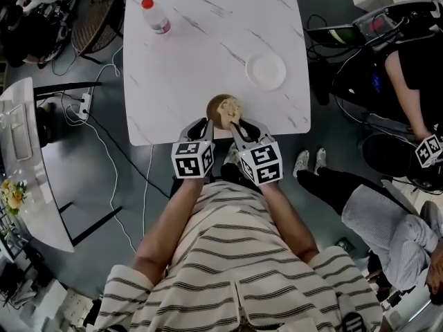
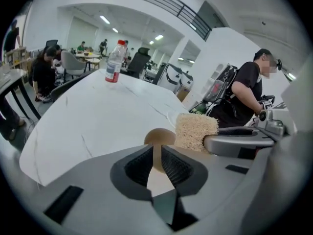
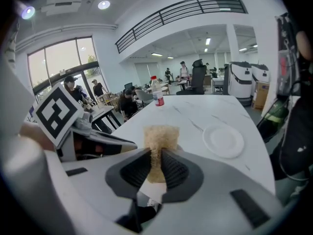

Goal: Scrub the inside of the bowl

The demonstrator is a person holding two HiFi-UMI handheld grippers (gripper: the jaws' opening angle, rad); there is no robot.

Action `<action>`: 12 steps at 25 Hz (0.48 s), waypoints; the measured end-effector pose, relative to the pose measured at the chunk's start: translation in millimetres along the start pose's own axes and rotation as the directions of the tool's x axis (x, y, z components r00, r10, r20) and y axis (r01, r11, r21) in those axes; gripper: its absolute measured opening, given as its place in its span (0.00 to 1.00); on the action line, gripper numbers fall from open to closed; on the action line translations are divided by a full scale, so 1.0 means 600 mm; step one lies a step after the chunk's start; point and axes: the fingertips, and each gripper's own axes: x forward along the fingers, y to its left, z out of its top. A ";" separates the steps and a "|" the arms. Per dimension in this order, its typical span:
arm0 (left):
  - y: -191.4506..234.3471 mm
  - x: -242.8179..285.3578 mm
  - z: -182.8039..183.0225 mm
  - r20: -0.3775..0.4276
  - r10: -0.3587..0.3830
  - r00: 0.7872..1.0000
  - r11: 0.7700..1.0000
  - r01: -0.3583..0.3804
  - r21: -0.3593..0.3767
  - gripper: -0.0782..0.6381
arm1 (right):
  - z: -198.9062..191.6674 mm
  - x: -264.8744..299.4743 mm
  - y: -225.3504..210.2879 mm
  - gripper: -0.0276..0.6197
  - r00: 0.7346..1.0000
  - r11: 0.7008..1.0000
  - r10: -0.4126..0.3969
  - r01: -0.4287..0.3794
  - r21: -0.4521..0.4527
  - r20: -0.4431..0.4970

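Note:
A small brown bowl stands near the front edge of the white marble table. My left gripper is shut on its near rim; in the left gripper view the thin brown wall of the bowl runs between the pads of the left gripper. My right gripper is shut on a pale fibrous sponge that rests in the bowl. In the right gripper view the sponge stands up between the jaws of the right gripper. The sponge shows beside the bowl.
A white plate lies on the table to the right, also visible as the plate. A red-capped water bottle stands at the far left corner. People sit right of the table. Cables run over the floor at left.

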 end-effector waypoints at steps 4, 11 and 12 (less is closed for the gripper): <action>0.005 0.011 -0.025 -0.038 -0.038 0.999 0.995 0.034 -0.097 0.18 | -0.008 0.004 -0.001 0.15 1.000 1.000 0.001 -0.001 -0.002 -0.013; 0.017 0.023 -0.047 -0.061 -0.066 0.996 0.970 0.050 -0.239 0.18 | -0.016 0.012 0.000 0.15 1.000 1.000 -0.001 0.001 -0.013 -0.027; 0.017 0.025 -0.050 -0.064 -0.073 0.995 0.965 0.054 -0.255 0.18 | -0.015 0.012 0.000 0.15 1.000 1.000 -0.002 0.001 -0.014 -0.028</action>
